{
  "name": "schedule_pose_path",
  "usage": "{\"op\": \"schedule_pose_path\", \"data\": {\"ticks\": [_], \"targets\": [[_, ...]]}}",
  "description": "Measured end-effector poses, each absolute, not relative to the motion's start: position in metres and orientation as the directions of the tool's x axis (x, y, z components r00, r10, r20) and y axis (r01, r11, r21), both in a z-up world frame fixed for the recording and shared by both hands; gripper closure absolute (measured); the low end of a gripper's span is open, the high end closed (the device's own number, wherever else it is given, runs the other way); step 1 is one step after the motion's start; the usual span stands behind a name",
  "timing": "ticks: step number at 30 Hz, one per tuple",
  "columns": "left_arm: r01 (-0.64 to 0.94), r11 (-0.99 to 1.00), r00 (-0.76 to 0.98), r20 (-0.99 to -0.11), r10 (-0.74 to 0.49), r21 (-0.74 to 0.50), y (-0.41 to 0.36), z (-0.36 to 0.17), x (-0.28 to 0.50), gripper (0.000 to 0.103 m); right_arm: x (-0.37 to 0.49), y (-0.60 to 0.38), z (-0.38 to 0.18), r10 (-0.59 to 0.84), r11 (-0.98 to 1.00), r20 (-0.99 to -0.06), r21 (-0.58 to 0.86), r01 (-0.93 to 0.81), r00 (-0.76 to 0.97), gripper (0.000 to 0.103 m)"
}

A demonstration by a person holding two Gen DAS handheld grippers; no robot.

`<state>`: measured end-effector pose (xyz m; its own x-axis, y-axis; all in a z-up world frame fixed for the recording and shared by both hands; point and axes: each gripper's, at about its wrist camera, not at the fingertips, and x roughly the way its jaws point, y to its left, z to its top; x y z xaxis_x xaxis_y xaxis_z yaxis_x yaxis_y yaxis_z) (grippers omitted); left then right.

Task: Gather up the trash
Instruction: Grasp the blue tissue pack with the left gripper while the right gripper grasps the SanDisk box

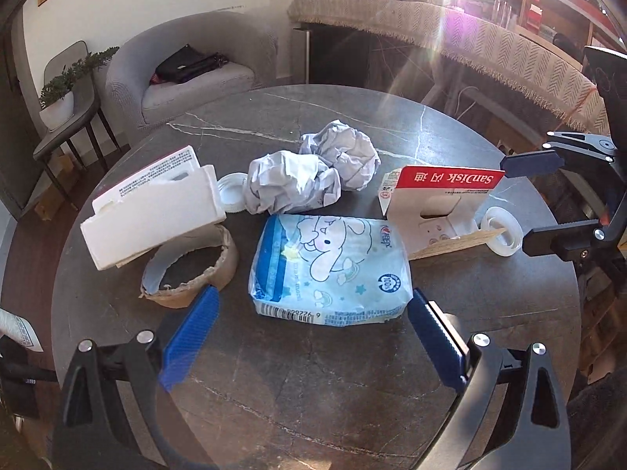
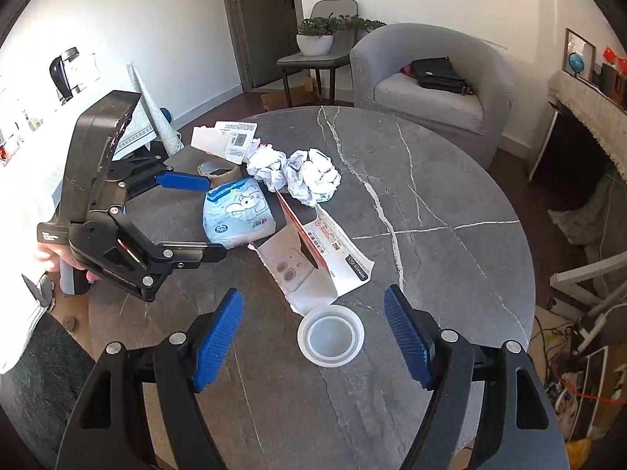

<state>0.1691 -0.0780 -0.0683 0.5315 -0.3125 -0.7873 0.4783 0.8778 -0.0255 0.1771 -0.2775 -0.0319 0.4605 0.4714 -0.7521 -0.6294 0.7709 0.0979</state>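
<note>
Lying between right tool: tape roll

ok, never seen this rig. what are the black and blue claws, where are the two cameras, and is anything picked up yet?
No robot here: a person holds a two-finger gripper in each hand, each carrying a fisheye camera looking along its blue fingers. The left wrist view shows the left gripper open around the near end of a blue tissue pack, not gripping it. The right wrist view shows the right gripper open over a clear tape roll. Also on the round marble table: two crumpled paper balls, a torn SanDisk card package, white foam, a cardboard ring. Nothing is held.
</note>
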Motion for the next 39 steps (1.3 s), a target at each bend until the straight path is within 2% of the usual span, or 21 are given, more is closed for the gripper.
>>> {"op": "schedule_pose_path", "data": {"ticks": [6,9,11,12,13,15,19,30,31,33,35,39], "targets": [[0.479,0.877,0.537,-0.773,-0.338,-0.05,-0.081,-0.063,0.178,0.005,0.193,-0.268,-0.034,0.468,0.738,-0.774,0.076,-0.67,0.427,0.029],[0.481,0.874,0.512,-0.787,-0.345,-0.07,-0.086,-0.068,0.184,0.006,0.199,-0.261,-0.036,0.464,0.721,-0.787,0.07,-0.689,0.407,0.039],[0.492,0.869,0.507,-0.791,-0.342,-0.06,-0.091,-0.069,0.181,0.009,0.199,-0.259,-0.037,0.468,0.71,-0.789,0.068,-0.701,0.398,0.043],[0.499,0.865,0.508,-0.789,-0.345,-0.057,-0.093,-0.068,0.179,0.016,0.199,-0.258,-0.036,0.467,0.709,-0.789,0.064,-0.702,0.4,0.045],[0.495,0.867,0.512,-0.788,-0.341,-0.053,-0.095,-0.068,0.179,0.02,0.199,-0.258,-0.035,0.466,0.708,-0.788,0.06,-0.704,0.402,0.047],[0.476,0.877,0.522,-0.784,-0.335,-0.058,-0.093,-0.067,0.182,0.024,0.199,-0.257,-0.033,0.474,0.698,-0.787,0.062,-0.713,0.395,0.059],[0.461,0.885,0.529,-0.778,-0.339,-0.072,-0.091,-0.066,0.184,0.03,0.198,-0.259,-0.031,0.466,0.702,-0.785,0.047,-0.711,0.408,0.061],[0.468,0.876,0.507,-0.777,-0.373,-0.116,-0.074,-0.06,0.173,0.032,0.199,-0.26,-0.021,0.488,0.705,-0.758,0.05,-0.708,0.433,0.062],[0.468,0.875,0.505,-0.775,-0.379,-0.123,-0.073,-0.06,0.172,0.032,0.2,-0.257,-0.021,0.488,0.702,-0.759,0.048,-0.71,0.431,0.064],[0.472,0.871,0.504,-0.769,-0.393,-0.135,-0.069,-0.056,0.169,0.032,0.202,-0.251,-0.024,0.49,0.692,-0.764,0.048,-0.72,0.42,0.077],[0.477,0.865,0.501,-0.761,-0.412,-0.154,-0.064,-0.053,0.168,0.032,0.204,-0.241,-0.03,0.473,0.683,-0.782,0.035,-0.73,0.406,0.083],[0.484,0.856,0.499,-0.746,-0.441,-0.182,-0.055,-0.047,0.162,0.032,0.209,-0.228,-0.047,0.428,0.685,-0.815,0.009,-0.729,0.392,0.089]]}}
